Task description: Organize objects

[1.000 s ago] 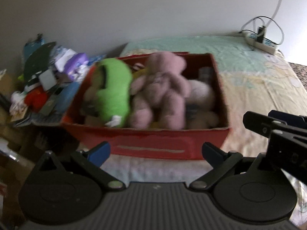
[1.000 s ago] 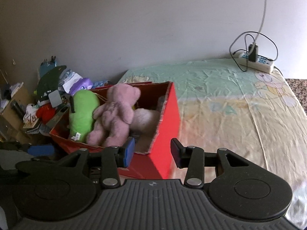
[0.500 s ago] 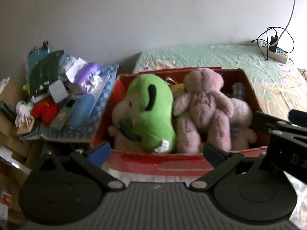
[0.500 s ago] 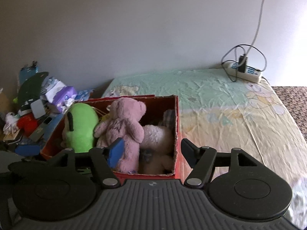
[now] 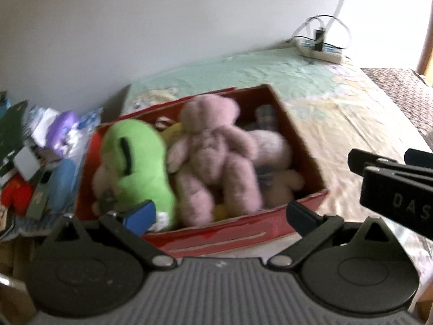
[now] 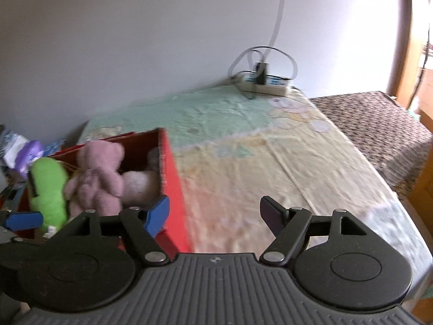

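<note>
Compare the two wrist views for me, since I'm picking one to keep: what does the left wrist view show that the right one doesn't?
Only the left wrist view shows the left tool with both its fingers, open and empty, and the red toy in the pile beside the box. Only the right wrist view shows the whole right tool, open and empty, and the wicker surface. Both share the red box, green plush, pink bear and power strip.

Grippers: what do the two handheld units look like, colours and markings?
Both alike: left gripper and right gripper are black, with scissor-link arms on silver pivot pins, round black discs, a ribbed grey base and blue pads on the jaws. The right one's side carries pale letters "DAS".
</note>
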Motion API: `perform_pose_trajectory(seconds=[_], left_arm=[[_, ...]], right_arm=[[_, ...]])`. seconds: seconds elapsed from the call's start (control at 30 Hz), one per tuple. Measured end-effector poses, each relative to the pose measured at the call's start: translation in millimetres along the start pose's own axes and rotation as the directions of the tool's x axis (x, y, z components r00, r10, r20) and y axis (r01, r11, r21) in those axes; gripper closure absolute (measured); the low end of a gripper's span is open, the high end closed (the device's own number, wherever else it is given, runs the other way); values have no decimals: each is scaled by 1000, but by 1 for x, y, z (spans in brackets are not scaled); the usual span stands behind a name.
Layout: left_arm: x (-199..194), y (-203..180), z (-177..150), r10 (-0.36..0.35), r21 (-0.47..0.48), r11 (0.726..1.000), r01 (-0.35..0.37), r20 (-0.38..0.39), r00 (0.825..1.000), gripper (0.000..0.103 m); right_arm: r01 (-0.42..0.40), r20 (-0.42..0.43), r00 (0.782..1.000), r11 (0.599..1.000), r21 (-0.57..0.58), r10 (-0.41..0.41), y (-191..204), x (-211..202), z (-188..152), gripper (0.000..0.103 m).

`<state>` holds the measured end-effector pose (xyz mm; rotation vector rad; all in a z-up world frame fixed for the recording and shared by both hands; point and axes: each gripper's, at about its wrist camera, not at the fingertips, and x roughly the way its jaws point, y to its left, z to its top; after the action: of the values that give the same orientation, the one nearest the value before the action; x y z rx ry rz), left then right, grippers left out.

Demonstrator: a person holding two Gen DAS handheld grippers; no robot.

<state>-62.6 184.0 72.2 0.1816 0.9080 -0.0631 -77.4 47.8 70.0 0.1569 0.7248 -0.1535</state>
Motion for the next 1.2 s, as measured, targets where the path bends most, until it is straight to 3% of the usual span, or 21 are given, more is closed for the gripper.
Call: perform_pose_trajectory(seconds=[0.17, 0.47, 0.8, 1.2], left_arm=[[5, -21, 0, -51, 77, 996, 51, -4, 999, 1], [17, -38, 7, -70, 111, 991, 74, -34, 997, 1], [11, -33, 15, -50, 72, 996, 51, -21, 999, 1], [3, -11, 9, -4, 30, 1000, 4, -4, 1000, 1]], right_arm=[[90, -56, 995, 995, 30, -88, -12, 10, -6, 26], [124, -117, 986, 991, 39, -119, -22, 25, 1, 25], [110, -114, 987, 994, 7, -109, -17, 25, 12, 24], [48, -98, 994, 997, -68, -54, 20, 21, 18, 22]])
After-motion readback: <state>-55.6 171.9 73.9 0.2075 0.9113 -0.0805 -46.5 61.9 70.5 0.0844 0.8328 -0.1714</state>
